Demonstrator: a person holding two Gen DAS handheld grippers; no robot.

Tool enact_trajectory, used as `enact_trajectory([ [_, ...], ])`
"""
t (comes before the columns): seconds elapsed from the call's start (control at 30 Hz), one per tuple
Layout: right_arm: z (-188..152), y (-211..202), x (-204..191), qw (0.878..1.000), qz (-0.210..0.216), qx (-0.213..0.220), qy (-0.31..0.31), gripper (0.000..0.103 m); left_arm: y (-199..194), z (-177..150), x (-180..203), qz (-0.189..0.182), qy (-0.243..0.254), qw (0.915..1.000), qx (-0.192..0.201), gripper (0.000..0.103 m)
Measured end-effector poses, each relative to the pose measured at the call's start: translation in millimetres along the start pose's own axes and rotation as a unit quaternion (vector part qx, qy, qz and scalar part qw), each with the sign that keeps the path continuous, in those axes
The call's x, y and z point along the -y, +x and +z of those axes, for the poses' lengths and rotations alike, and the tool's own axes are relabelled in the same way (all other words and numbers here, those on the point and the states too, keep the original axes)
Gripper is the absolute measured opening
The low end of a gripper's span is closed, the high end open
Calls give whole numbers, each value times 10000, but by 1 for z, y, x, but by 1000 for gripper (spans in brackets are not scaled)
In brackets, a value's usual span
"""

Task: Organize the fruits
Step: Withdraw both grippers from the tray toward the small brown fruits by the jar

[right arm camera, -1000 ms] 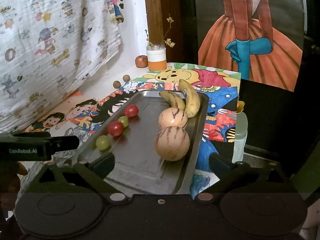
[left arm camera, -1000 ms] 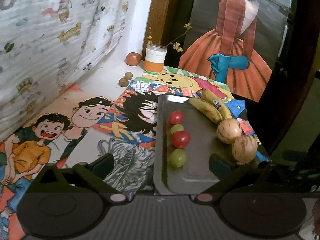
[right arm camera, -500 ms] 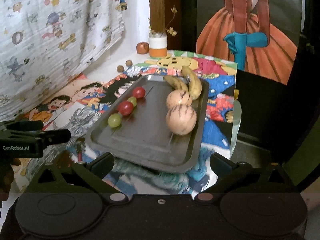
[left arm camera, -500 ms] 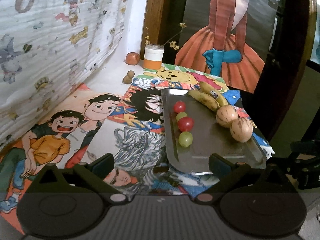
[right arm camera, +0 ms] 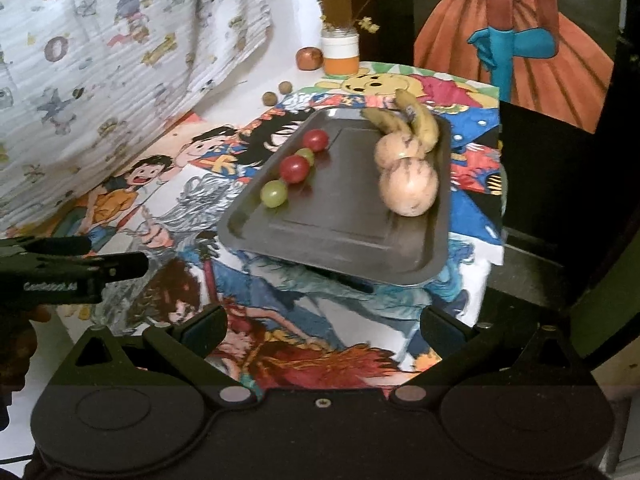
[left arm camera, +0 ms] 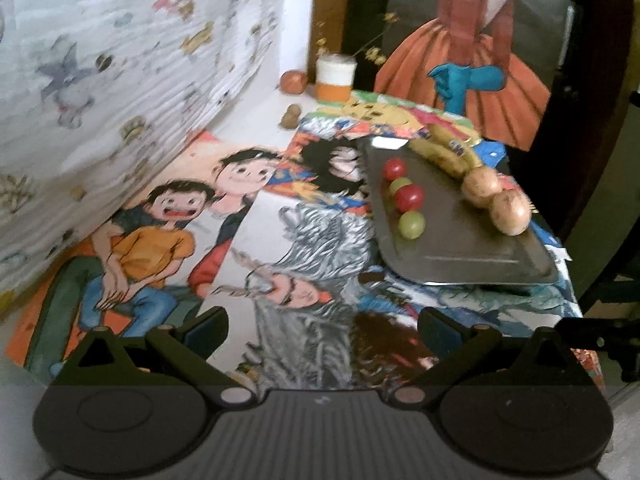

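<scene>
A metal tray [left arm camera: 452, 248] [right arm camera: 344, 236] lies on a cartoon-print cloth. Along its left side run a red tomato [right arm camera: 315, 140], a small green grape [right arm camera: 306, 155], a second red tomato [right arm camera: 295, 169] and a larger green grape [right arm camera: 274, 194]. On its right side lie two bananas [right arm camera: 416, 120] and two tan striped melons [right arm camera: 408, 186]. The same fruits show in the left wrist view, the tomatoes [left arm camera: 408, 197] left and the melons [left arm camera: 510, 211] right. My left gripper [left arm camera: 322, 330] and my right gripper [right arm camera: 322, 330] both hang open and empty, well short of the tray.
At the back stand a white-and-orange jar [right arm camera: 341, 54], a reddish fruit [right arm camera: 309, 58] and two small brown nuts [right arm camera: 277, 94]. A patterned curtain [right arm camera: 100, 40] hangs on the left. The table's right edge drops off beside the tray. The left gripper's body [right arm camera: 60, 274] shows at the left.
Both grippers have pulled back and upward from the tray, so it looks smaller and farther. The fruits have not moved.
</scene>
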State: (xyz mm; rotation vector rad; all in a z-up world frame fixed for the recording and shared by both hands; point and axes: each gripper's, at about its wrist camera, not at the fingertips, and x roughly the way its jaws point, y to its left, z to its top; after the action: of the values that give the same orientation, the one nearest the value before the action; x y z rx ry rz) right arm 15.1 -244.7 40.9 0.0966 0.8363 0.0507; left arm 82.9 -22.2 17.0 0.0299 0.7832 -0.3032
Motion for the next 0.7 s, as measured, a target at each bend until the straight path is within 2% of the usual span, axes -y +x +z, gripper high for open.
enact_trajectory([
  [0.27,18,2,-15,9997,123,17,-211,102,0,11,-26,234,-354,9990,-150,103],
  [0.7,84,12,-22,9962,343,491,-637,102,10,50,-45,511,-336,9981,51,103],
])
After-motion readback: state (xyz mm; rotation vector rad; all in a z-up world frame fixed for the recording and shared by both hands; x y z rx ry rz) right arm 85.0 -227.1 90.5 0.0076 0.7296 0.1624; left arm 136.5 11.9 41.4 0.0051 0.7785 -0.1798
